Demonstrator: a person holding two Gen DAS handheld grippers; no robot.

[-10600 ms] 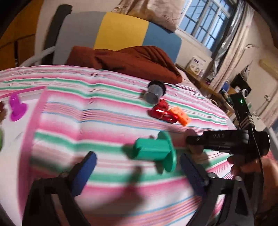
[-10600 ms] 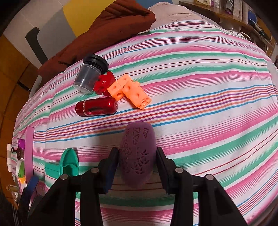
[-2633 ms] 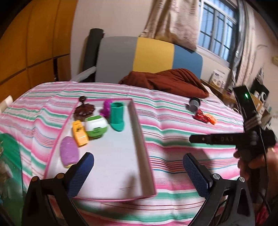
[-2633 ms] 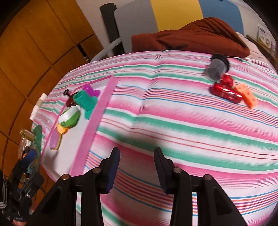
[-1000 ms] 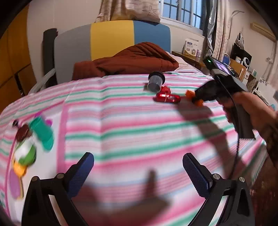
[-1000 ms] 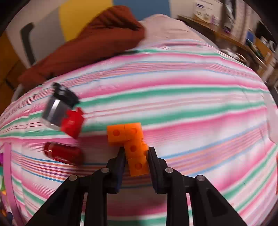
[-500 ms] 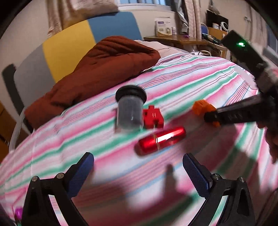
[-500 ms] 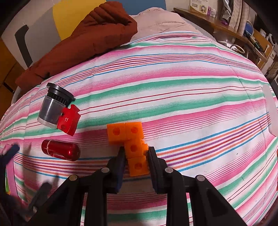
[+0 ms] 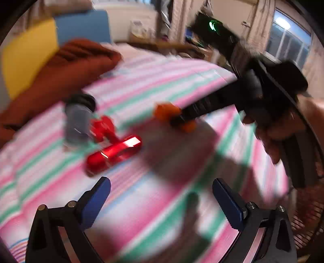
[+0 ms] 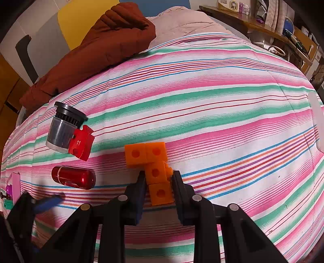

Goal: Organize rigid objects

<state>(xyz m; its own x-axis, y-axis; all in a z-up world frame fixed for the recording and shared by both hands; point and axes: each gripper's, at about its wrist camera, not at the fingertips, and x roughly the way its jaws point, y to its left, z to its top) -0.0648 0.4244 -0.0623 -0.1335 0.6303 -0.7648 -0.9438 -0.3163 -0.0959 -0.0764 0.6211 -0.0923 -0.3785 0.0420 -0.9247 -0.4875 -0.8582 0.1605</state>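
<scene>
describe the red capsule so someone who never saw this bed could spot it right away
On the striped bedspread, look left of the orange blocks. The red capsule lies on its side just below the grey cup and the flat red piece marked 11. It alone is shiny, metallic and round-ended.

A bed carried a striped sheet (image 10: 202, 97) with pink, green, white and blue bands. A rust-brown quilted blanket (image 10: 97, 40) lay crumpled at the far side of the bed, and beside it lay a pale pink cover (image 10: 182, 20). Behind them stood a headboard with a yellow panel (image 10: 81, 18). A wooden shelf (image 10: 269, 26) with small boxes ran along the far right wall. A window (image 9: 287, 46) showed in the blurred left view.
</scene>
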